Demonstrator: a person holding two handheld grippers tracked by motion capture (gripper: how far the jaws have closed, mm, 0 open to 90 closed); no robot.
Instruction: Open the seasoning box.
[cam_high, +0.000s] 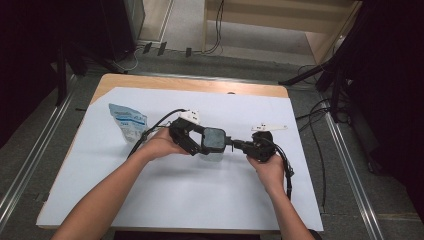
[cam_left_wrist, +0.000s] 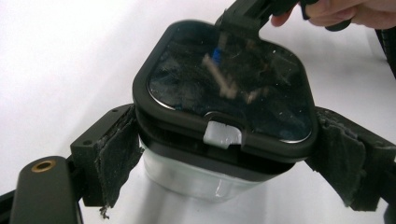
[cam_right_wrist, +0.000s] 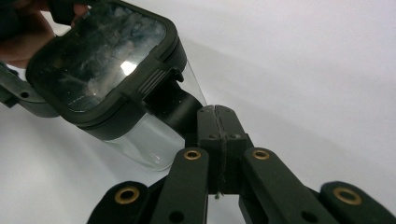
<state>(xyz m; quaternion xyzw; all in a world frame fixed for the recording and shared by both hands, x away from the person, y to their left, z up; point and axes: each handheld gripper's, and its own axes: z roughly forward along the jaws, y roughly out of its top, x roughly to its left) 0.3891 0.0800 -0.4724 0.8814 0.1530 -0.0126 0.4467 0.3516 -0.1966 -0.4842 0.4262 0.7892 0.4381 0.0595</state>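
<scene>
White sheet over a wooden worktop (cam_high: 165, 82), dark room around it, cables on the floor beyond. 1 clear container with a black-framed lid (cam_high: 213, 141) is lifted off the sheet near the middle, held between both hands. Left claw (cam_left_wrist: 224, 154) grips it across its 2 sides, pads pressed on the walls just under the lid. Right claw (cam_right_wrist: 217, 140) is clenched, its tips against the lid's edge latch (cam_right_wrist: 170, 74); whether they actually pinch the tab is hard to tell from this angle. Lid sits fully on, seemingly latched. A blue-and-white pouch (cam_high: 128, 121) lies apart at the left, untouched. Judged progress: container picked up and steadied; opening the lid not yet done.
</scene>
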